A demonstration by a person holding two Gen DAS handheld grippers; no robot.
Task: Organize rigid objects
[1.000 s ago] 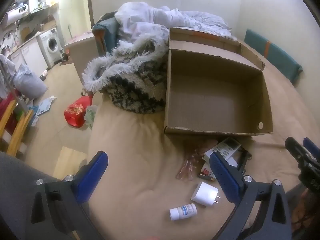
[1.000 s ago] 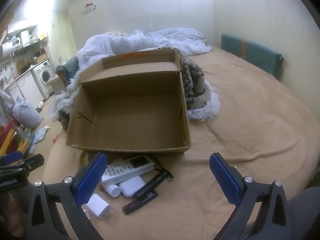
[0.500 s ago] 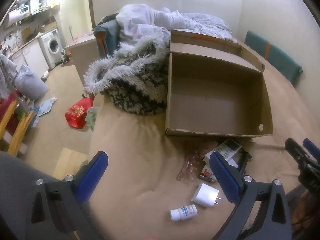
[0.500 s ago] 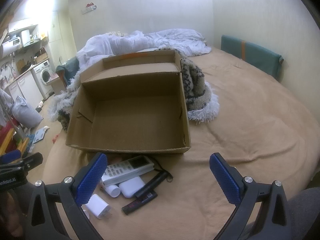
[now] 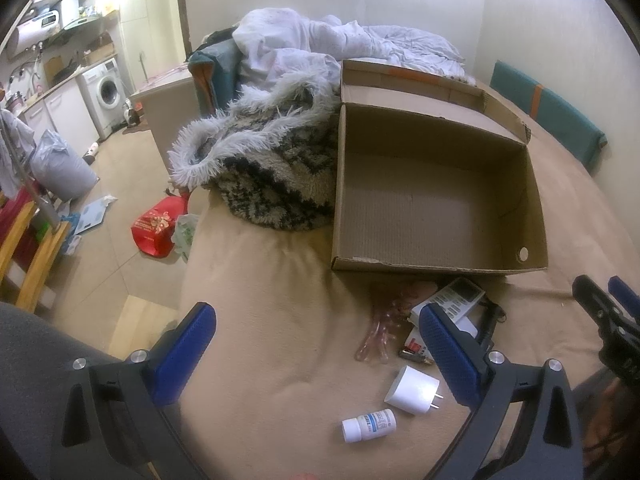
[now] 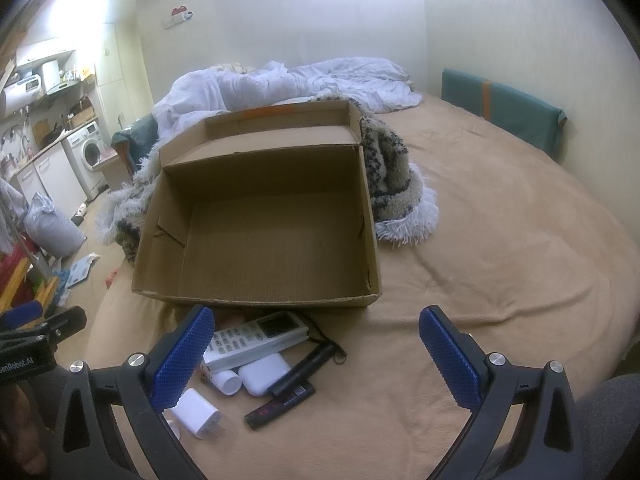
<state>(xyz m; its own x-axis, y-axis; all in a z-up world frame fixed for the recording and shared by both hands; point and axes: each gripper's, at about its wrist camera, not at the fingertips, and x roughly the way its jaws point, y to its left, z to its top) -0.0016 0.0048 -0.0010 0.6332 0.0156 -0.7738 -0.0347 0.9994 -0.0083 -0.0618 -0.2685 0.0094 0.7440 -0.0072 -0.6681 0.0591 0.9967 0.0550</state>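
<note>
Both jaws are standing wide apart and gripping nothing, so you are hovering your left gripper (image 5: 320,356) and right gripper (image 6: 316,356) above the small items. Just ahead of your jaws, the remote (image 6: 256,338), charger plug (image 5: 412,390) and pill bottle (image 5: 369,425) are lying loose on the bed (image 6: 500,248), and beyond them the cardboard box (image 6: 260,304) is sitting empty, probably waiting to take them.

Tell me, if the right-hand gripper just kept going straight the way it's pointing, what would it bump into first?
Probably the near wall of the cardboard box, or the bed cover just before it. The right gripper hangs open and empty; depth is hard to judge here.
</note>
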